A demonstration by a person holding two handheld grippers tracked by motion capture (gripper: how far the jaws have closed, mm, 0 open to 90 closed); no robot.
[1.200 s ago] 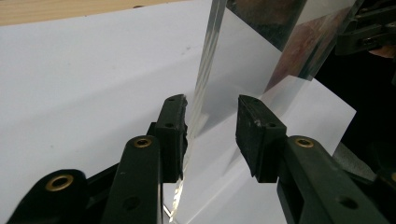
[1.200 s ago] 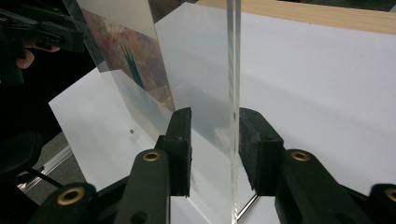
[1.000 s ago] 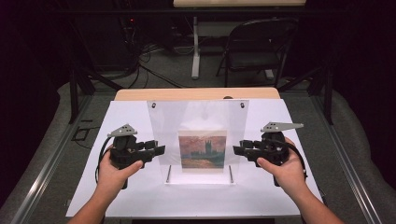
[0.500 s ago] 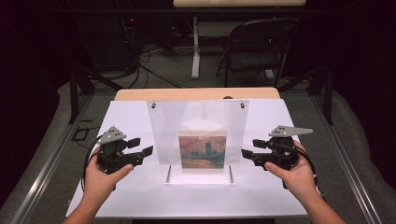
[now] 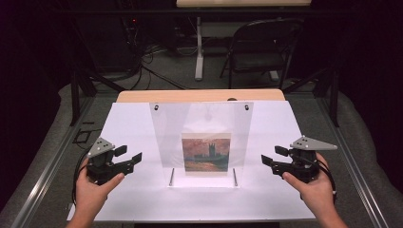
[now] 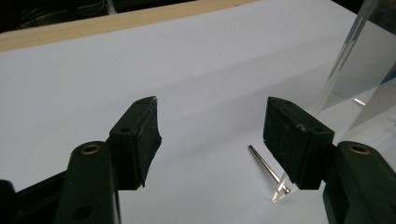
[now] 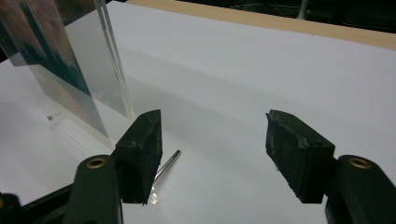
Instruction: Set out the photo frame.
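Left gripper (image 5: 127,158) and right gripper (image 5: 269,156), jaws just opened wide, empty, now drawn back from clear picture stand (image 5: 202,142); stand upright mid-table (image 5: 133,123), released; placement likely complete.

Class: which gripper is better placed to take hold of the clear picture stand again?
Neither clearly. The left gripper and right gripper flank the acrylic frame about equally, jaws open, nothing between them.

On my screen the worktop (image 5: 142,123) is plain white with a pale wood strip along its far edge. The clear stand (image 5: 166,137) carries a picture (image 5: 206,152) in rusty orange over dark teal (a painted skyline, blurred). Both claws are black with grey top plates.
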